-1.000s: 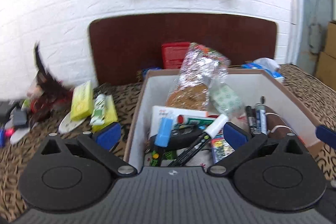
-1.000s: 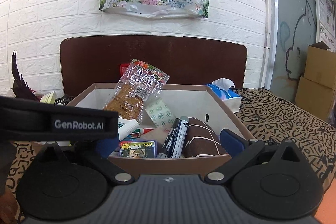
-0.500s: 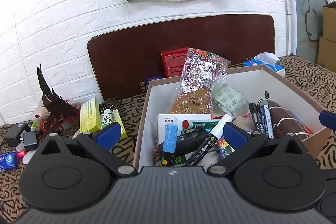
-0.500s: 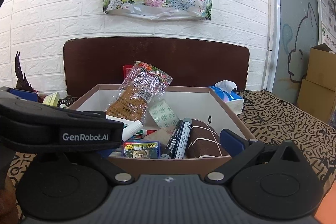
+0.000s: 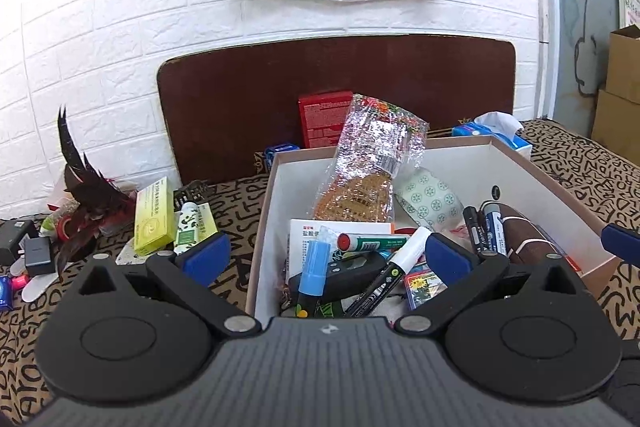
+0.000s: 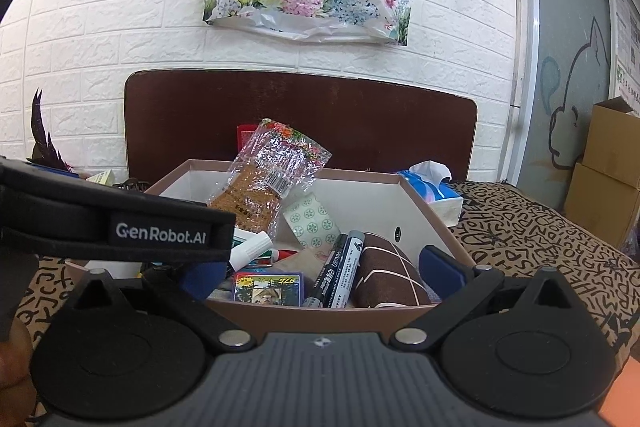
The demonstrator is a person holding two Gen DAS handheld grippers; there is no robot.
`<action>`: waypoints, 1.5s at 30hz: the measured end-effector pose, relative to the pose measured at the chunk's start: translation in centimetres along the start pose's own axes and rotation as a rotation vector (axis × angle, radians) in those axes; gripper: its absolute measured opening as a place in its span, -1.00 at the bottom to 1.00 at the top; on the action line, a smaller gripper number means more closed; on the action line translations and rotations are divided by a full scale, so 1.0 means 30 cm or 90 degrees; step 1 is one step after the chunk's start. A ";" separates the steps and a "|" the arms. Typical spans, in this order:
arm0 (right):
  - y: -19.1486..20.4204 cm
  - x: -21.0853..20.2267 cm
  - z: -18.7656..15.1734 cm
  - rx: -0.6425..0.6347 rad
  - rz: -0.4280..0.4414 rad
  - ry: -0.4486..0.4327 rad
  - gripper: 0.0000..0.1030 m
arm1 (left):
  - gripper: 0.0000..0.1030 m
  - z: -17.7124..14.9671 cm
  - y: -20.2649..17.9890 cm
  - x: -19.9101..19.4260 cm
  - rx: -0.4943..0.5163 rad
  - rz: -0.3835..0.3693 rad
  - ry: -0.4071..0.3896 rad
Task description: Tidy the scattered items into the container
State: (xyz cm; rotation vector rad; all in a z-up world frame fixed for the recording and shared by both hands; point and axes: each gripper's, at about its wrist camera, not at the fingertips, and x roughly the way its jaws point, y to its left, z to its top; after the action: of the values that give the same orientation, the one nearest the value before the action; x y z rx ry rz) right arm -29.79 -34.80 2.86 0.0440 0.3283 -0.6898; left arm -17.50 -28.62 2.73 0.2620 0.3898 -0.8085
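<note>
A brown cardboard box with a white inside (image 5: 520, 167) (image 6: 416, 203) holds a clear snack bag (image 5: 372, 167) (image 6: 264, 183), markers (image 5: 384, 279) (image 6: 340, 271), a brown pouch (image 6: 384, 271) and small packets. My left gripper (image 5: 324, 255) is open and empty above the box's near left corner. My right gripper (image 6: 320, 269) is open and empty at the box's near wall. Left of the box lie a yellow box (image 5: 150, 219), a green-white tube (image 5: 186, 223) and a dark feather item (image 5: 86, 199).
A dark brown board (image 5: 240, 99) leans on the white brick wall behind the box. A red box (image 5: 320, 117) and a blue tissue pack (image 5: 496, 135) (image 6: 432, 187) stand behind it. Black chargers (image 5: 28, 247) lie far left. The left gripper's strap (image 6: 120, 223) crosses the right wrist view.
The left gripper has lifted and pulled back a little, so more of the wall and the left-side items show. The right gripper has barely moved. Both stay open.
</note>
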 end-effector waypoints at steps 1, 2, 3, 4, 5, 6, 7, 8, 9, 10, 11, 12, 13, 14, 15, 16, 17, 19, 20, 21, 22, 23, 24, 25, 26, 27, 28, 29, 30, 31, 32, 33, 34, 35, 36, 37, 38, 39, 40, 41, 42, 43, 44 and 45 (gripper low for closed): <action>0.002 0.000 -0.001 -0.002 0.000 0.000 1.00 | 1.00 -0.001 0.001 -0.001 -0.003 -0.004 -0.003; 0.003 0.000 -0.002 -0.004 0.001 0.000 1.00 | 1.00 -0.001 0.003 -0.002 -0.007 -0.011 -0.006; 0.005 0.000 -0.003 -0.005 0.000 0.001 1.00 | 1.00 -0.001 0.006 -0.003 -0.010 -0.018 -0.008; 0.006 0.001 -0.004 -0.007 0.000 0.001 1.00 | 1.00 0.001 0.008 -0.003 -0.015 -0.022 -0.011; 0.007 0.001 -0.004 -0.008 0.001 0.002 1.00 | 1.00 0.003 0.008 -0.002 -0.022 -0.026 -0.014; 0.008 0.001 -0.005 -0.008 0.001 0.002 1.00 | 1.00 0.005 0.011 -0.004 -0.026 -0.035 -0.019; 0.008 0.001 -0.006 -0.008 0.001 0.002 1.00 | 1.00 0.007 0.014 -0.006 -0.029 -0.045 -0.023; 0.009 0.000 -0.007 -0.008 0.000 0.001 1.00 | 1.00 0.009 0.014 -0.009 -0.022 -0.052 -0.028; 0.009 0.000 -0.007 -0.009 -0.001 0.000 1.00 | 1.00 0.012 0.008 -0.011 -0.012 -0.051 -0.035; 0.009 0.000 -0.007 -0.010 -0.002 0.000 1.00 | 1.00 0.012 0.006 -0.017 -0.008 -0.042 -0.047; 0.010 0.000 -0.007 -0.010 -0.003 0.000 1.00 | 1.00 0.012 0.006 -0.023 -0.009 -0.040 -0.058; 0.010 0.000 -0.007 -0.010 -0.003 0.000 1.00 | 1.00 0.013 0.007 -0.027 -0.009 -0.047 -0.063; 0.010 0.000 -0.008 -0.010 -0.003 0.000 1.00 | 1.00 0.015 0.006 -0.029 -0.007 -0.048 -0.067; 0.009 0.001 -0.008 -0.010 -0.003 0.000 1.00 | 1.00 0.015 0.005 -0.031 -0.004 -0.043 -0.072; 0.009 0.002 -0.007 -0.011 -0.004 0.001 1.00 | 1.00 0.014 0.002 -0.034 0.002 -0.039 -0.079; 0.008 0.002 -0.008 -0.011 -0.005 0.001 1.00 | 1.00 0.014 -0.002 -0.034 0.009 -0.033 -0.082; 0.008 0.001 -0.009 -0.010 -0.005 0.001 1.00 | 1.00 0.014 -0.004 -0.031 0.014 -0.030 -0.078; 0.009 0.001 -0.009 -0.009 -0.006 0.001 1.00 | 1.00 0.015 -0.007 -0.019 0.015 -0.024 -0.064; 0.009 0.001 -0.009 -0.009 -0.006 0.001 1.00 | 1.00 0.012 -0.006 -0.014 0.014 -0.021 -0.060; 0.010 -0.002 -0.011 -0.011 -0.008 -0.001 1.00 | 1.00 0.009 -0.007 -0.010 0.016 -0.011 -0.059; 0.010 -0.006 -0.012 -0.012 -0.011 -0.004 1.00 | 1.00 0.004 -0.010 -0.008 0.021 -0.002 -0.060; 0.010 -0.007 -0.012 -0.013 -0.011 -0.005 1.00 | 1.00 0.000 -0.011 -0.006 0.026 -0.001 -0.059; 0.010 -0.006 -0.011 -0.014 -0.011 -0.005 1.00 | 1.00 -0.003 -0.011 -0.005 0.028 0.000 -0.057; 0.009 -0.006 -0.011 -0.015 -0.012 -0.005 1.00 | 1.00 -0.005 -0.013 -0.006 0.031 0.004 -0.058; 0.008 -0.006 -0.011 -0.015 -0.014 -0.006 1.00 | 1.00 -0.007 -0.015 -0.008 0.034 0.008 -0.061; 0.006 -0.006 -0.011 -0.014 -0.014 -0.005 1.00 | 1.00 -0.008 -0.017 -0.009 0.035 0.011 -0.061; 0.005 -0.005 -0.012 -0.013 -0.013 -0.004 1.00 | 1.00 -0.007 -0.017 -0.010 0.033 0.009 -0.060; 0.004 -0.004 -0.012 -0.013 -0.013 -0.003 1.00 | 1.00 -0.006 -0.014 -0.010 0.028 0.006 -0.057; 0.003 -0.004 -0.013 -0.013 -0.014 -0.004 1.00 | 1.00 -0.005 -0.011 -0.010 0.024 0.004 -0.055; 0.003 -0.004 -0.014 -0.013 -0.014 -0.004 1.00 | 1.00 -0.003 -0.010 -0.009 0.021 0.002 -0.052; 0.002 -0.003 -0.014 -0.013 -0.014 -0.003 1.00 | 1.00 -0.002 -0.010 -0.009 0.022 0.003 -0.051; 0.001 -0.003 -0.014 -0.012 -0.013 -0.002 1.00 | 1.00 -0.002 -0.011 -0.008 0.022 0.004 -0.051; 0.001 -0.003 -0.014 -0.011 -0.013 -0.002 1.00 | 1.00 -0.002 -0.012 -0.007 0.022 0.004 -0.050; 0.001 -0.003 -0.015 -0.011 -0.012 -0.002 1.00 | 1.00 -0.002 -0.012 -0.006 0.020 0.002 -0.048; 0.002 -0.003 -0.016 -0.011 -0.012 -0.002 1.00 | 1.00 -0.001 -0.012 -0.005 0.018 0.001 -0.046; 0.003 -0.004 -0.017 -0.012 -0.011 -0.002 1.00 | 1.00 -0.001 -0.011 -0.004 0.016 -0.001 -0.045; 0.004 -0.004 -0.017 -0.014 -0.011 -0.002 1.00 | 1.00 0.000 -0.012 -0.003 0.015 -0.002 -0.043; 0.005 -0.003 -0.017 -0.014 -0.011 -0.001 1.00 | 1.00 0.001 -0.013 -0.003 0.014 -0.003 -0.043; 0.006 -0.004 -0.017 -0.015 -0.011 0.000 1.00 | 1.00 0.002 -0.014 -0.003 0.013 -0.002 -0.043; 0.006 -0.004 -0.017 -0.015 -0.011 0.000 1.00 | 1.00 0.003 -0.014 -0.003 0.012 -0.001 -0.043; 0.006 -0.003 -0.016 -0.015 -0.011 0.000 1.00 | 1.00 0.004 -0.013 -0.002 0.011 -0.004 -0.041; 0.006 -0.003 -0.016 -0.015 -0.011 0.001 1.00 | 1.00 0.006 -0.013 -0.001 0.010 -0.007 -0.039; 0.006 -0.003 -0.016 -0.015 -0.011 0.001 1.00 | 1.00 0.007 -0.012 -0.001 0.007 -0.008 -0.038; 0.006 -0.004 -0.015 -0.015 -0.011 0.001 1.00 | 1.00 0.007 -0.012 -0.001 0.005 -0.008 -0.037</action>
State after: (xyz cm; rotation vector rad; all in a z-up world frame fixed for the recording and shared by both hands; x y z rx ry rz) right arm -29.88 -34.53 2.44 0.0190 0.3385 -0.7022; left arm -17.73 -28.92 2.90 0.2434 0.3338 -0.8291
